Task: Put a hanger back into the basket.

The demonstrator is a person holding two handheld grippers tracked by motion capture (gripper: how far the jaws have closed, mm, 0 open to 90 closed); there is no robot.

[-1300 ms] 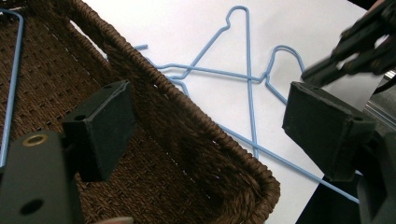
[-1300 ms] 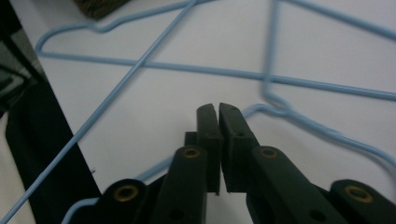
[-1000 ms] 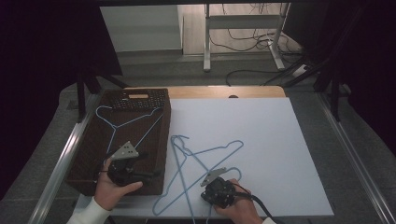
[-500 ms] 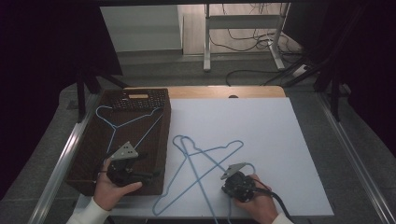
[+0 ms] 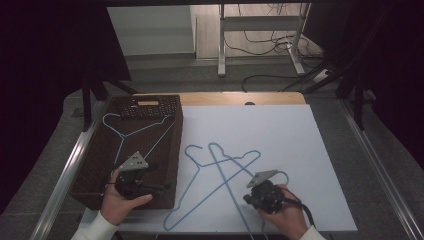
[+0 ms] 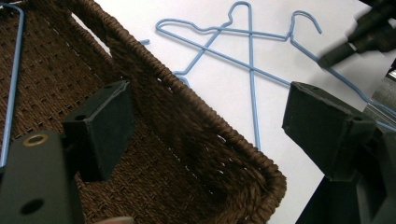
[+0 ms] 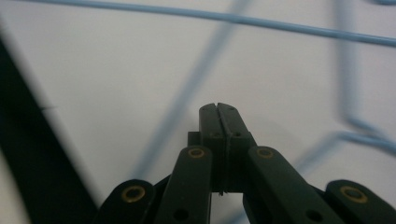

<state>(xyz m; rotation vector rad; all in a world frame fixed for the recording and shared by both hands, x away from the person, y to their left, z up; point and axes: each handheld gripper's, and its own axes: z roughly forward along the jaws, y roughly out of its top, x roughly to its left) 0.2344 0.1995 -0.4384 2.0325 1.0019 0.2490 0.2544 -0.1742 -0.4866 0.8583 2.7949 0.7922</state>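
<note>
While the wicker basket [image 5: 165, 150] is sitting at the left of the high view, dark brown and coarsely woven, one thin blue wire hanger [image 5: 131, 131] is lying inside it. Two more hangers [image 5: 222, 172], same blue wire, are lying crossed on the smooth white sheet [image 5: 300, 150] mid-frame. The left gripper [image 5: 167, 186] is hovering over the basket's lower right corner, jaws spread wide and holding nothing. The right gripper [image 5: 247, 198] is sitting at lower right among the crossed hangers, jaws pressed fully together on nothing, blurry wire lying just past its tips.
</note>
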